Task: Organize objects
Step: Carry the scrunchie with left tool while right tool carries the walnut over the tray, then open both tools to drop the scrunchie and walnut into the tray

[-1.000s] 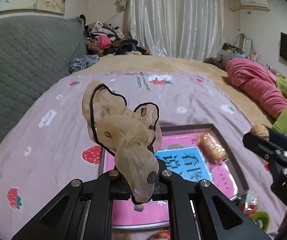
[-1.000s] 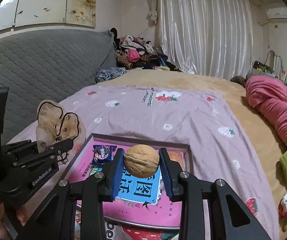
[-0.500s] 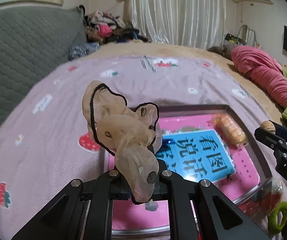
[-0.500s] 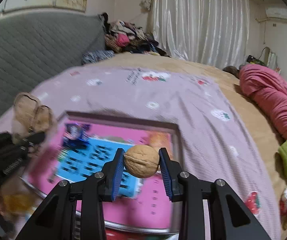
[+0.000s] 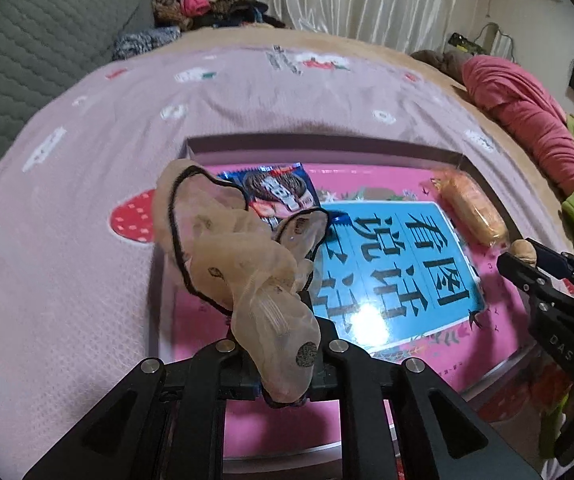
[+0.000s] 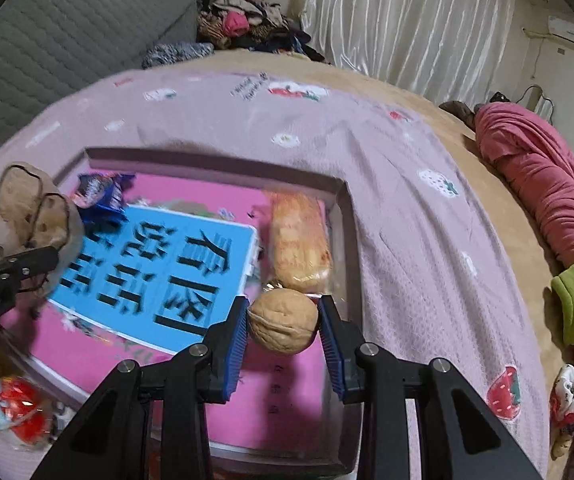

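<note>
1. Far left, the mauve strawberry-print blanket [image 5: 87,272] covers the bed, and on it sits the shallow grey-rimmed tray with a pink printed floor [image 6: 215,164].

2. The left gripper [image 5: 279,360] hangs over the tray's near left corner. Its fingers are nearly together but just starting to part, with the sheer beige stocking trimmed in black [image 5: 243,264] bunched between them and flopping up over the top. I'd say this is the drop-off step: the stocking is about to go into the tray.

3. In the tray lie a blue chocolate-biscuit packet [image 5: 275,192] at the far left, a large blue card with black characters [image 6: 155,272] in the middle, and a clear-wrapped golden bread roll [image 6: 299,240] along the right wall.

4. The right gripper [image 6: 283,324] is over the tray's right side, just in front of the roll. Its blue-padded fingers are partly apart and clamped on a round tan walnut [image 6: 283,320], which is carried clear of the tray floor.

5. Next, I reckon each hand needs to go lower over a bare pink patch and then let go. The walnut will roll, so it wants setting down gently, away from the roll and the rim.

6. Off to the right, a pink bundle of bedding [image 6: 539,184] lies well apart.
</note>
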`<move>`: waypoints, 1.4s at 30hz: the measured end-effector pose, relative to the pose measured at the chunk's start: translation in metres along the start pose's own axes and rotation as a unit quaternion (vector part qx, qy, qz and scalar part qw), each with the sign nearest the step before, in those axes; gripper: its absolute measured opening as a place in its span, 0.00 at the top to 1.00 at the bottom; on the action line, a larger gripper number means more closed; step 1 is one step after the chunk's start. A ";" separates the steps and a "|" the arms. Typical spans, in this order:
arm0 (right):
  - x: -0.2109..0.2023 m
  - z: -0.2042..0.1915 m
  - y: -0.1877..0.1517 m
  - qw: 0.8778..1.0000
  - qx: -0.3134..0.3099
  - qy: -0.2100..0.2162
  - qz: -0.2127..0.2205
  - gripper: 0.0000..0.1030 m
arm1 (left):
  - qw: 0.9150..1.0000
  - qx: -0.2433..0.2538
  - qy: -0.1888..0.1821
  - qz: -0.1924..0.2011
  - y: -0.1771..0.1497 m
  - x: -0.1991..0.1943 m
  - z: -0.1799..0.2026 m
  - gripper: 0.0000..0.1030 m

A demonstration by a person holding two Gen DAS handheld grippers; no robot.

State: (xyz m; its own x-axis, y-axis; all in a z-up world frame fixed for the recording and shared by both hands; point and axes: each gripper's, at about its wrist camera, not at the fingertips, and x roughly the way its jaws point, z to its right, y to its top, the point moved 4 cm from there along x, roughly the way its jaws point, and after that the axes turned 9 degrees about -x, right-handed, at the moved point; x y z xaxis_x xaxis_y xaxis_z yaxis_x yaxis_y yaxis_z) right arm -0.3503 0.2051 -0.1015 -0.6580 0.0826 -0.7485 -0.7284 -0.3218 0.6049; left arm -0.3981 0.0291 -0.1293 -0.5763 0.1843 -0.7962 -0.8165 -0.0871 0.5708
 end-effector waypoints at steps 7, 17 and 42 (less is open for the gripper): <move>0.011 0.005 -0.004 1.000 0.006 -0.004 -0.022 0.65 | 1.000 -0.002 0.004 -0.011 -0.001 0.006 0.001 0.81; 0.007 0.005 -0.003 1.000 0.008 -0.004 -0.014 0.65 | 1.000 0.003 0.011 -0.010 0.000 0.003 0.002 0.64; -0.017 0.007 0.006 1.000 0.010 -0.010 0.016 0.47 | 1.000 0.001 -0.003 0.001 0.004 -0.027 0.001 0.27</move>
State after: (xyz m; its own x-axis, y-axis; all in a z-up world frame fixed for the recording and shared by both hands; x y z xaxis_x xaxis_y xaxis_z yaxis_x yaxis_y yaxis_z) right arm -0.3448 0.2089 -0.0835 -0.6850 0.0911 -0.7228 -0.7099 -0.3066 0.6341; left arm -0.3856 0.0243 -0.1056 -0.5770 0.1901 -0.7943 -0.8157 -0.0861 0.5720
